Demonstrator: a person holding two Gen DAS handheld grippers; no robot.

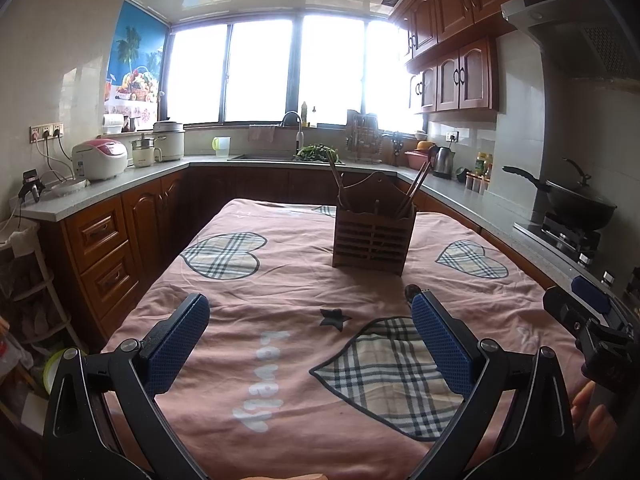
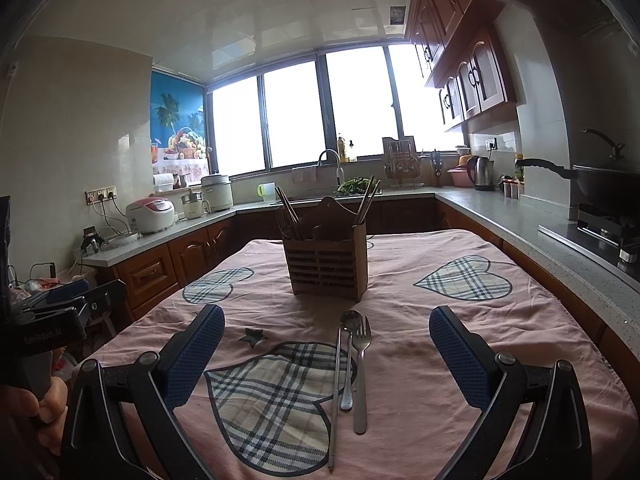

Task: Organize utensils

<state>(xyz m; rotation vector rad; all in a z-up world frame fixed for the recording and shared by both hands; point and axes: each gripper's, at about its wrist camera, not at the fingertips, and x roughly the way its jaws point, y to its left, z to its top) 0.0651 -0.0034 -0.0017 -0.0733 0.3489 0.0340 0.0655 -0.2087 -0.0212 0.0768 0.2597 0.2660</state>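
A: Biggest first?
B: Pink tablecloth (image 2: 520,312), wooden utensil holder (image 2: 328,264) mid-cloth. Left gripper (image 1: 310,322) & right gripper (image 2: 326,330), both fingers spread, nothing held.
A: Utensils?
B: Chopstick (image 2: 336,396), fork (image 2: 361,376), spoon (image 2: 349,356) flat, side by side, just in front of holder

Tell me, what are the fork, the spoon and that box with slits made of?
The fork and spoon look like polished metal, probably steel: silvery and shiny, catching the window light. The slatted box looks like brown wood, maybe bamboo: matte, with cut slots. I can't be sure from looks alone.
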